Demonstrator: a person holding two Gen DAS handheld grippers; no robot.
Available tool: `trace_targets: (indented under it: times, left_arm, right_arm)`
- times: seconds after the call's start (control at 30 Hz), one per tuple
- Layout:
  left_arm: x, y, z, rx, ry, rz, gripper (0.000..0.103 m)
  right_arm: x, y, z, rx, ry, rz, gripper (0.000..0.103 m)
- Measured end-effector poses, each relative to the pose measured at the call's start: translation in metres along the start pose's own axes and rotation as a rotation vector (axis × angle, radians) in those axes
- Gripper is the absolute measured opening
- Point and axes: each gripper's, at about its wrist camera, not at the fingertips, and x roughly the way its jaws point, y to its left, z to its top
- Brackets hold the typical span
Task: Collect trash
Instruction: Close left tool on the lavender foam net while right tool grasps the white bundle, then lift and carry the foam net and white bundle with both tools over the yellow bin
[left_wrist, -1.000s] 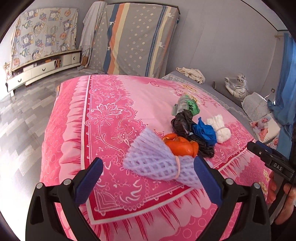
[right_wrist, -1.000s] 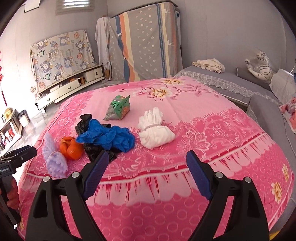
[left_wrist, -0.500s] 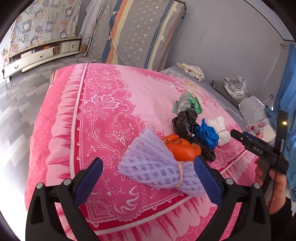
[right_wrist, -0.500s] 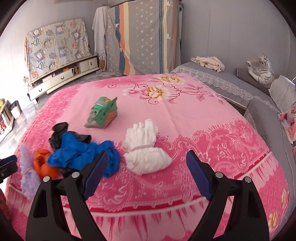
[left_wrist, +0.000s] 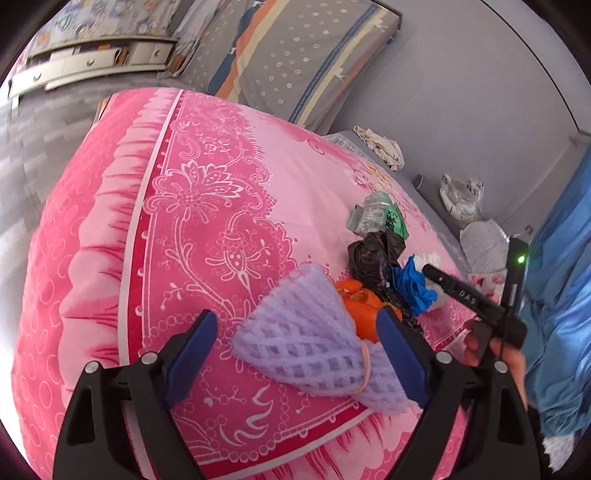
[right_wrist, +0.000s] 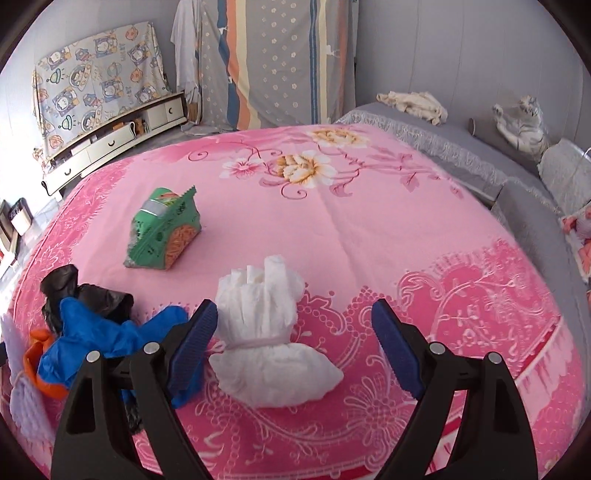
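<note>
Both tongs gape, holding nothing: left gripper (left_wrist: 295, 354) straddles purple foam net (left_wrist: 306, 354); right gripper (right_wrist: 291, 349) frames white bundle (right_wrist: 269, 343). Close at each tied waist.

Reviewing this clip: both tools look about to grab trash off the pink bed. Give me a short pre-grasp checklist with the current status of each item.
1. Left tool open: ok.
2. Purple foam net lies between its fingers: ok.
3. Orange peel touching the net, may get dragged along: not ok.
4. Right tool open: ok.
5. White tied bundle between its fingers, left finger beside blue glove: ok.
6. Bin or bag to drop trash into: cannot tell, none in view.
</note>
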Motion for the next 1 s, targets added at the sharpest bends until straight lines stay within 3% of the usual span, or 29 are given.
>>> trace_targets:
  times: [0.07, 0.17, 0.23, 0.33, 0.43, 0.47, 0.57, 1.0]
  left_arm:
    - [0.002, 0.002, 0.002, -0.014, -0.001, -0.006, 0.077]
    - [0.009, 0.000, 0.004, -0.017, 0.016, -0.005, 0.062]
    - [0.013, -0.002, 0.003, -0.010, 0.033, -0.012, 0.043]
    - [0.016, -0.002, 0.001, -0.023, 0.050, -0.028, 0.028]
    - [0.015, -0.003, 0.000, -0.021, 0.042, -0.035, 0.022]
    - [0.014, -0.004, 0.000, -0.017, 0.039, -0.036, 0.021]
    - [0.008, -0.010, 0.000, 0.012, 0.020, -0.032, 0.019]
    - [-0.039, -0.034, 0.001, 0.137, -0.080, -0.037, 0.019]
  right_arm:
    - [0.006, -0.002, 0.001, 0.016, 0.017, 0.020, 0.081]
    - [0.009, 0.001, 0.001, 0.019, 0.035, 0.051, 0.078]
    - [0.011, 0.006, -0.001, 0.007, 0.048, 0.056, 0.070]
    - [0.013, 0.010, -0.004, 0.008, 0.066, 0.074, 0.055]
    - [0.011, 0.016, -0.006, -0.014, 0.070, 0.069, 0.040]
    - [0.010, 0.019, -0.006, -0.029, 0.069, 0.067, 0.034]
    - [0.006, 0.024, -0.008, -0.055, 0.062, 0.047, 0.030]
    - [-0.039, 0.012, -0.006, 0.021, 0.012, 0.063, 0.029]
